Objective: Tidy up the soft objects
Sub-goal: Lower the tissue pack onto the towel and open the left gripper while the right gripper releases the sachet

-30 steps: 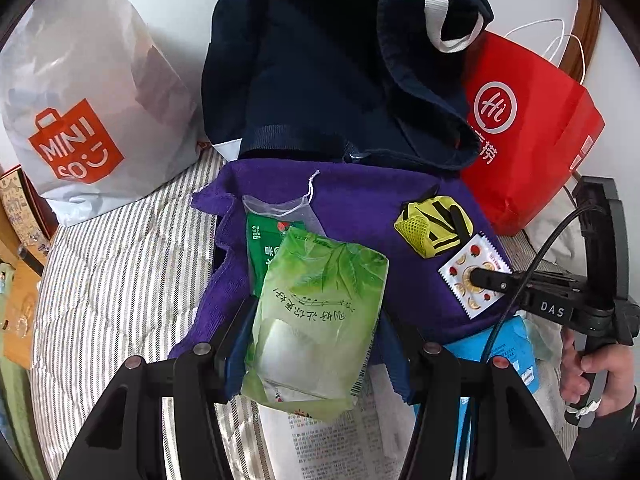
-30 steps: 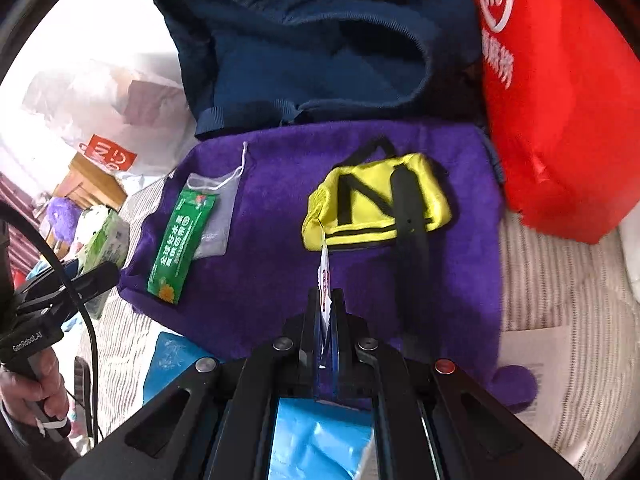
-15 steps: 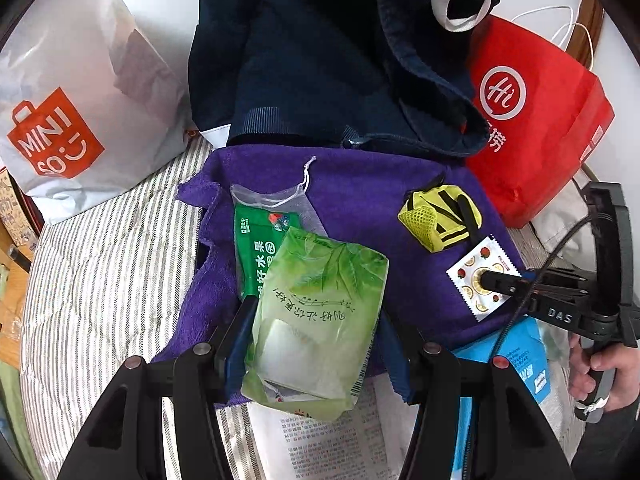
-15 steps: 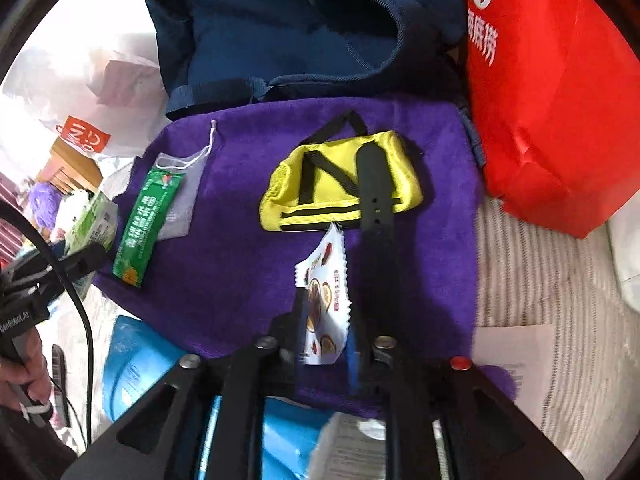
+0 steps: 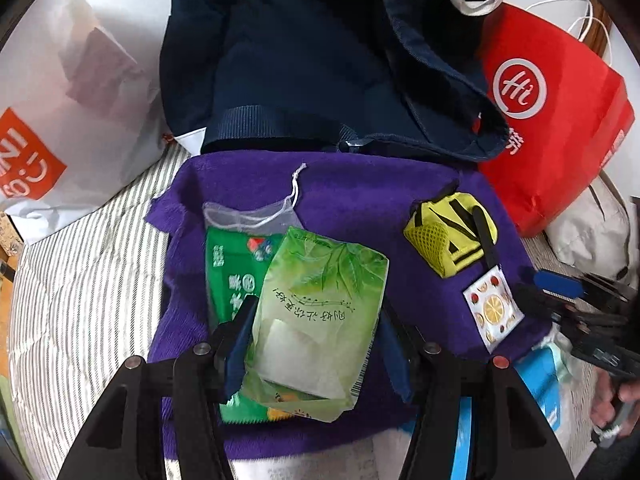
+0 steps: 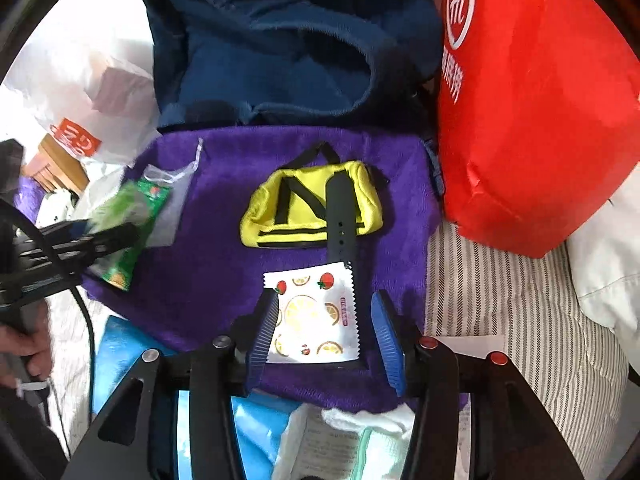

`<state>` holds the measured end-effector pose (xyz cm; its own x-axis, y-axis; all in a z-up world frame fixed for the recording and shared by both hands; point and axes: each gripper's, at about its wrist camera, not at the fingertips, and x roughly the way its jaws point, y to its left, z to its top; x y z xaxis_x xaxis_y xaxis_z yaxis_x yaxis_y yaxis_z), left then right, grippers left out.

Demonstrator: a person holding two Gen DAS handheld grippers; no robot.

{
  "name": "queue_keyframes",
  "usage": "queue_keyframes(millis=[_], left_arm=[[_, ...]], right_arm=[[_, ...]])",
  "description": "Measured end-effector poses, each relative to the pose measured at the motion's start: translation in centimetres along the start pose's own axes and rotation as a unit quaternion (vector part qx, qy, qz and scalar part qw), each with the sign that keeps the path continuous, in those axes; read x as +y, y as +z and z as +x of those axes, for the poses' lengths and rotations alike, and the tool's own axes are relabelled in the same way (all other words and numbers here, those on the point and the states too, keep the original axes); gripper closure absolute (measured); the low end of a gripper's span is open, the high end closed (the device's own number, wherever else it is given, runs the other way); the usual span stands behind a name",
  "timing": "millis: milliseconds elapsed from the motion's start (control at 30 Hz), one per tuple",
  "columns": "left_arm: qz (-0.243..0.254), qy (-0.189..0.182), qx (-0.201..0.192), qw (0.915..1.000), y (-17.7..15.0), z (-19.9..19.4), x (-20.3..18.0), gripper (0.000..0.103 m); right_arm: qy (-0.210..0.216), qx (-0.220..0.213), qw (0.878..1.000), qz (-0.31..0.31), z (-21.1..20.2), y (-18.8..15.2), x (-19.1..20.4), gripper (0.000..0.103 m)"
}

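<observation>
A purple towel [image 5: 360,196] [image 6: 224,264] lies on the striped bed. My left gripper [image 5: 316,320] is shut on a light green tissue pack [image 5: 320,312], held above the towel's left part, over a dark green sachet [image 5: 228,280] and a mesh pouch [image 5: 248,216]. My right gripper [image 6: 326,320] is open; a fruit-print sachet [image 6: 316,316] [image 5: 492,312] lies flat on the towel between its pads, free. A yellow pouch [image 6: 312,204] [image 5: 448,232] with a black strap lies just beyond.
A navy bag [image 5: 320,60] stands behind the towel. A red shopping bag [image 6: 532,100] is to the right, a white Miniso bag [image 5: 60,120] to the left. Blue packets [image 6: 132,360] and papers lie at the towel's near edge.
My right gripper opened and let the fruit-print sachet drop flat onto the towel. My left gripper moved forward over the towel with the tissue pack.
</observation>
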<state>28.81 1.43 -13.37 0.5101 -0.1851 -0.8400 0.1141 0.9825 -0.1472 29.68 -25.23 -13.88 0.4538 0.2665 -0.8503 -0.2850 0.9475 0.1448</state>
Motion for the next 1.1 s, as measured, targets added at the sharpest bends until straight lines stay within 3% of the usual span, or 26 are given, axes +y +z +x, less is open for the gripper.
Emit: queue_keyframes(millis=[333, 533, 933, 1100], left_arm=[[0.015, 0.013, 0.0, 0.9998, 1.7, 2.4, -1.3, 0.048], [0.022, 0.031, 0.017, 0.9991, 2.0, 4.0, -1.5, 0.048], [0.018, 0.027, 0.043, 0.9985, 1.8, 5.8, -2.1, 0.045], [0.012, 0.016, 0.048, 0.9987, 1.8, 5.5, -2.5, 0.035]], right_arm=[[0.002, -0.042, 0.999, 0.003, -4.7, -1.8, -0.6, 0.054], [-0.006, -0.043, 0.999, 0.026, -6.1, -3.6, -1.9, 0.054], [-0.014, -0.04, 0.996, 0.078, -7.2, -6.2, -4.4, 0.054], [-0.008, -0.05, 0.996, 0.072, -8.3, -6.4, -4.3, 0.054]])
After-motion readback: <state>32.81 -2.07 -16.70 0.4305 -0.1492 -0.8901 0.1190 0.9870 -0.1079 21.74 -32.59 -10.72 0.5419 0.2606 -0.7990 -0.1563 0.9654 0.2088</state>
